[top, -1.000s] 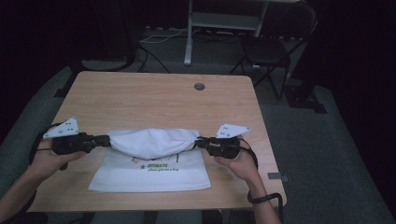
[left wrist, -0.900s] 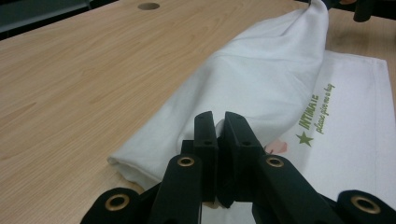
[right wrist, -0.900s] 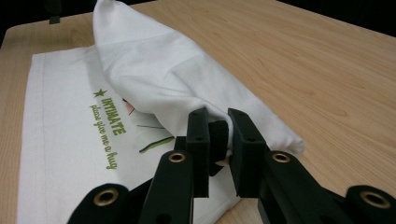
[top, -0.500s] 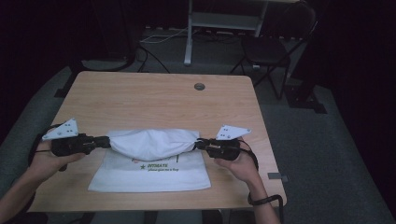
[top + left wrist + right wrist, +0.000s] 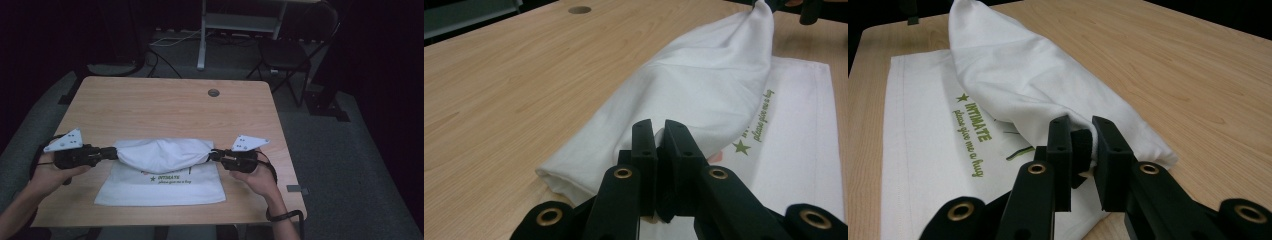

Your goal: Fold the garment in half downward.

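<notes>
A white cloth (image 5: 160, 192) with green print lies on the wooden table (image 5: 165, 110) near its front edge. Its far part is lifted and gathered into a hanging roll (image 5: 162, 154) strung between my two grippers. My left gripper (image 5: 114, 153) is shut on the roll's left end, seen close up between its jaws (image 5: 659, 131). At the other end my right gripper (image 5: 212, 156) is shut on the cloth (image 5: 1013, 75), with fabric pinched at the fingertips (image 5: 1080, 132). The flat lower layer with the star and lettering (image 5: 754, 135) rests under the roll.
A round cable hole (image 5: 213, 92) sits near the table's far edge. Beyond the table stand a dark chair (image 5: 290, 50) and a white desk frame (image 5: 202, 35) with cables on the floor. Bare wood stretches behind the cloth.
Both grippers have drifted a little toward the table's near edge, carrying the gathered cloth edge with them. Their hold is unchanged.
</notes>
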Action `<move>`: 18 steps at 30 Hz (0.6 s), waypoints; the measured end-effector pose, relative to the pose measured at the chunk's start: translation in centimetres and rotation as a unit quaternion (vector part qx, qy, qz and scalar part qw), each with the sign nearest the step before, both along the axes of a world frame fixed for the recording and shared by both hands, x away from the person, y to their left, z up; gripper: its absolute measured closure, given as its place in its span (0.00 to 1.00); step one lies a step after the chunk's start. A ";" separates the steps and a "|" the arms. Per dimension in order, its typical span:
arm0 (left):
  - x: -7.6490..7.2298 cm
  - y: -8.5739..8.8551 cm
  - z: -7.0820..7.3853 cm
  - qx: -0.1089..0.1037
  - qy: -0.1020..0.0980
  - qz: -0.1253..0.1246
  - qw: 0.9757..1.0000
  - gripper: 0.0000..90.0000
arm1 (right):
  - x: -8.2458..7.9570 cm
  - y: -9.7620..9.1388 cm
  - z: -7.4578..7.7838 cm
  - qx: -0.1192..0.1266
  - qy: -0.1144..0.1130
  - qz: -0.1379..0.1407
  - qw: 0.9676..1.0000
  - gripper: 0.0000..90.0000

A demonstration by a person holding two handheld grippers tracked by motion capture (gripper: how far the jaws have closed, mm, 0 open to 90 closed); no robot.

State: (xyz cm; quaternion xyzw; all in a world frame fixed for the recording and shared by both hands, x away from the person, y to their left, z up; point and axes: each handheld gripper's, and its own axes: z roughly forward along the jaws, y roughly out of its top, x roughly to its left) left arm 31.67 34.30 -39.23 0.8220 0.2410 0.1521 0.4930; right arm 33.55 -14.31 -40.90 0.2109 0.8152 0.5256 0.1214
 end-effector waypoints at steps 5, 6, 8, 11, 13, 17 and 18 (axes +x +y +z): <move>-0.2 0.0 0.1 -0.003 -0.001 -0.001 1.000 0.94 | -0.2 0.0 0.0 -0.002 -0.003 0.001 1.000 0.88; -0.2 0.0 0.1 -0.003 -0.001 -0.002 1.000 0.94 | -0.2 0.0 0.0 -0.002 -0.003 0.002 1.000 0.88; -0.3 0.0 0.1 -0.003 -0.001 -0.002 1.000 0.94 | -0.3 0.1 0.0 -0.002 -0.002 0.002 1.000 0.88; -0.4 0.0 0.1 -0.003 -0.002 -0.002 1.000 0.94 | -0.4 0.1 0.0 -0.003 -0.002 0.002 1.000 0.88; -0.4 0.0 0.0 -0.002 -0.003 -0.003 1.000 0.94 | -0.4 0.1 0.0 -0.003 -0.003 0.004 1.000 0.88; -0.6 0.0 0.0 0.000 -0.002 -0.004 1.000 0.94 | -0.6 0.0 0.1 -0.004 -0.003 0.005 1.000 0.88; -0.6 0.0 0.0 -0.001 -0.002 -0.005 1.000 0.94 | -0.6 0.0 0.1 -0.005 -0.004 0.005 1.000 0.88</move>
